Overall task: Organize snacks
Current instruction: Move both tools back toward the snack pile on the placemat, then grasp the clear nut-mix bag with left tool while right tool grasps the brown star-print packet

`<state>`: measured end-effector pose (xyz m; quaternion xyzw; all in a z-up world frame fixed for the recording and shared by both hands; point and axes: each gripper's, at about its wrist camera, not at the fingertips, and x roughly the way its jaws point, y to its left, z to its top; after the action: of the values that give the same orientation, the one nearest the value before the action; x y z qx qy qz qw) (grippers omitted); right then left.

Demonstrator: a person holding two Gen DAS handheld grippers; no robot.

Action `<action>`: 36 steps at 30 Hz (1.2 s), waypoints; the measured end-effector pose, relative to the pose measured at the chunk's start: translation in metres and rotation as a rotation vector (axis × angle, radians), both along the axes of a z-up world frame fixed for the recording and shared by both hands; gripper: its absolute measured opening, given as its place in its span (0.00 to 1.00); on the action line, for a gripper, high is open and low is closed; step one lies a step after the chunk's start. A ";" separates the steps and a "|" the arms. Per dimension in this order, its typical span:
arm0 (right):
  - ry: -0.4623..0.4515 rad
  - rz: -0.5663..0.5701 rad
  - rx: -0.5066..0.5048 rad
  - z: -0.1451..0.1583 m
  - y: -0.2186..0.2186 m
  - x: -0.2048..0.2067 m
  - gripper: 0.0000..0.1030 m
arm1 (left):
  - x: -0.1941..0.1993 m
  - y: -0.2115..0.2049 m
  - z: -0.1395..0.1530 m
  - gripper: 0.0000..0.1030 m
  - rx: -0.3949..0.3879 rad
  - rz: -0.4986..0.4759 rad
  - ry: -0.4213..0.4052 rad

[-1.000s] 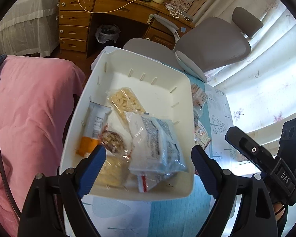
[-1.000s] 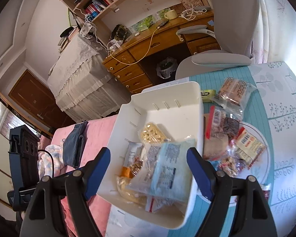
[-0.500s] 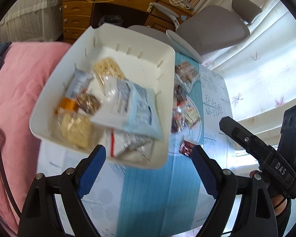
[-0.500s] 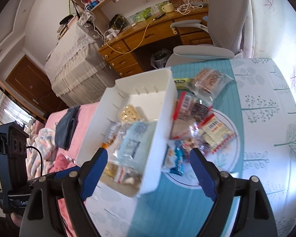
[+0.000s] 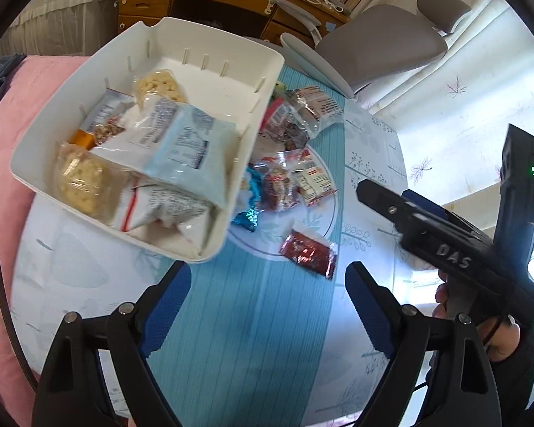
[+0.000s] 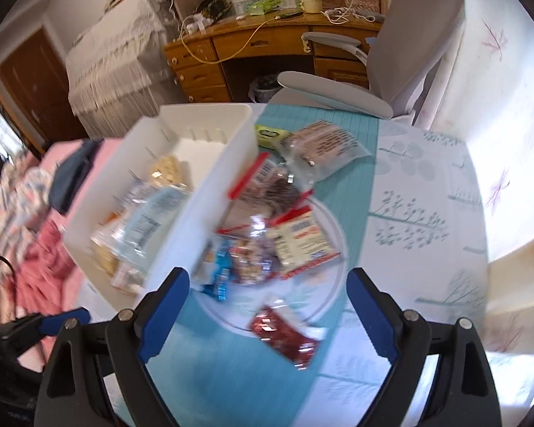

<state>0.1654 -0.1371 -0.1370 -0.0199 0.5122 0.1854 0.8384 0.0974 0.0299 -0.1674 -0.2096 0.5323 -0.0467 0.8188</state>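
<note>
White bin (image 5: 231, 82) crammed with clear and pale-blue snack packets (image 5: 185, 149).

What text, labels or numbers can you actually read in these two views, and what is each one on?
"DAS": raised letters on the black body of the right gripper, seen in the left wrist view.
Light blue packet in the white bin: dark print block, too small to read.
Clear bag on the table: lines of dark print, blurred.
White packet with red edges: print and barcode-like marks, unreadable.
Red packet: no legible text.
</note>
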 end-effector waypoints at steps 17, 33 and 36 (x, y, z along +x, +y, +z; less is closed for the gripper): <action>-0.011 0.171 -0.079 -0.053 -0.052 0.005 0.88 | 0.046 -0.051 -0.037 0.85 0.005 0.120 -0.007; -0.150 0.490 -0.090 -0.095 -0.039 -0.049 0.85 | 0.103 -0.078 -0.073 0.77 0.100 0.186 0.146; -0.155 0.521 -0.080 -0.104 -0.030 -0.052 0.81 | 0.110 -0.078 -0.080 0.74 0.137 0.205 0.165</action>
<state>0.1136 -0.1676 -0.2408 -0.1983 0.4310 0.3724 0.7976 0.2070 -0.0478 -0.2470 -0.2098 0.5754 0.0909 0.7853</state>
